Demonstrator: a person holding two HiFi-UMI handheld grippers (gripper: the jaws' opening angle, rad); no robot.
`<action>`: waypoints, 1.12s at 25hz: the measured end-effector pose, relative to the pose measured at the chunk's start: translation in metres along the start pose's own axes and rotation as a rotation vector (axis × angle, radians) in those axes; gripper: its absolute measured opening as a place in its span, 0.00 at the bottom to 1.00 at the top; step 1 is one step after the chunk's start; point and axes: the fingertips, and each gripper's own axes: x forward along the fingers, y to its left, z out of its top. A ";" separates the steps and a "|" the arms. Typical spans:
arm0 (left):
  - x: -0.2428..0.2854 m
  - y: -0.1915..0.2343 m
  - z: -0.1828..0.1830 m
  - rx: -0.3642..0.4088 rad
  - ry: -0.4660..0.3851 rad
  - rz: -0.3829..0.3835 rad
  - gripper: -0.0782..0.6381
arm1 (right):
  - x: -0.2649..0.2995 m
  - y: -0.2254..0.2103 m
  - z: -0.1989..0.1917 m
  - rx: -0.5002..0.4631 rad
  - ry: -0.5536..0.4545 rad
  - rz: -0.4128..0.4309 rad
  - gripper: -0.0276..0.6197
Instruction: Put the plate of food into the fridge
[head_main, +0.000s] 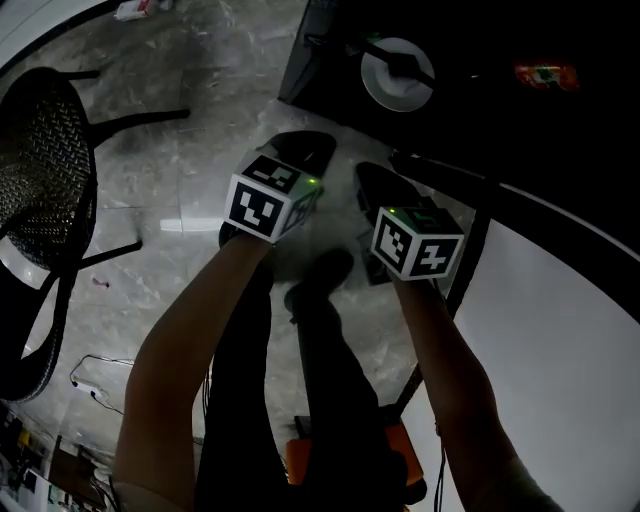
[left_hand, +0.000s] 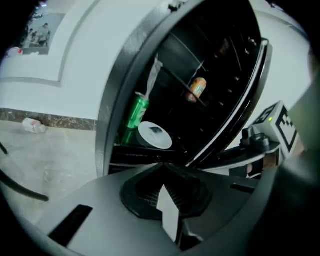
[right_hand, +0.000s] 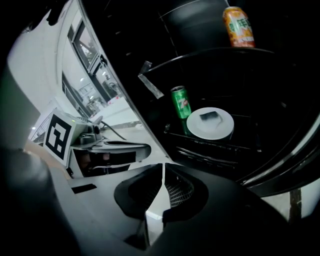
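A white plate (head_main: 398, 75) with a small dark piece of food on it sits on a low shelf inside the open, dark fridge (head_main: 330, 60). In the left gripper view the plate (left_hand: 155, 135) lies next to a green can (left_hand: 135, 112), and an orange can (left_hand: 197, 89) stands on a higher shelf. The right gripper view shows the same plate (right_hand: 210, 123), green can (right_hand: 181, 102) and orange can (right_hand: 238, 25). My left gripper (head_main: 308, 148) and right gripper (head_main: 372, 178) hang side by side in front of the fridge, apart from the plate. Both are shut with nothing between the jaws.
The fridge's white door (head_main: 560, 300) stands open at my right, its dark edge (left_hand: 235, 115) close to both grippers. A black mesh chair (head_main: 40, 200) stands at the left on the marble floor. A cable (head_main: 95, 385) lies on the floor, and a bottle (left_hand: 32, 125) lies by the wall.
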 end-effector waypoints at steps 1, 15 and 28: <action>-0.006 -0.001 0.002 0.000 -0.006 0.000 0.12 | -0.001 0.005 0.002 -0.004 0.001 0.004 0.09; -0.097 0.006 0.015 -0.178 -0.083 0.091 0.12 | -0.032 0.070 0.017 0.037 0.027 0.022 0.09; -0.153 -0.021 0.035 -0.157 -0.013 0.143 0.12 | -0.083 0.093 0.044 0.093 0.006 -0.041 0.09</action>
